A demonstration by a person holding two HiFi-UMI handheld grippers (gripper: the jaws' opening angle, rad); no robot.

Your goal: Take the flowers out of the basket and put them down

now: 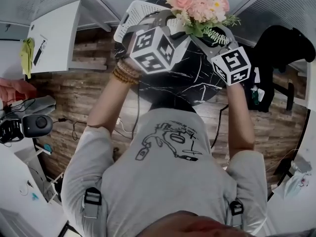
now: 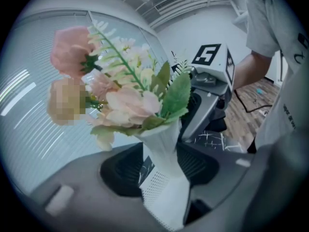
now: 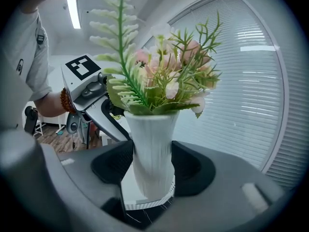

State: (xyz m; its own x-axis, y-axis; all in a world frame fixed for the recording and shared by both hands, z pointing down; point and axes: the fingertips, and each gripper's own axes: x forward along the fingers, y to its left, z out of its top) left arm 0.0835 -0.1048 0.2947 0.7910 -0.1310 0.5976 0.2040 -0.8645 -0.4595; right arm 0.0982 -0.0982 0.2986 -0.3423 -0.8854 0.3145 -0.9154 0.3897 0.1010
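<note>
Left claw (image 2: 160,167), right claw (image 3: 149,170) each clamped on white vase (image 3: 151,132) of flowers (image 1: 197,5).

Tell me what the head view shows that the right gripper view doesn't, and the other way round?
Only the head view: the marker cube on the right gripper and the person's right forearm. Only the right gripper view: that gripper's jaws closed on the ribbed white vase, plus a lit ceiling lamp. Both: the pink flowers, the left gripper and the beaded bracelet on that wrist.
</note>
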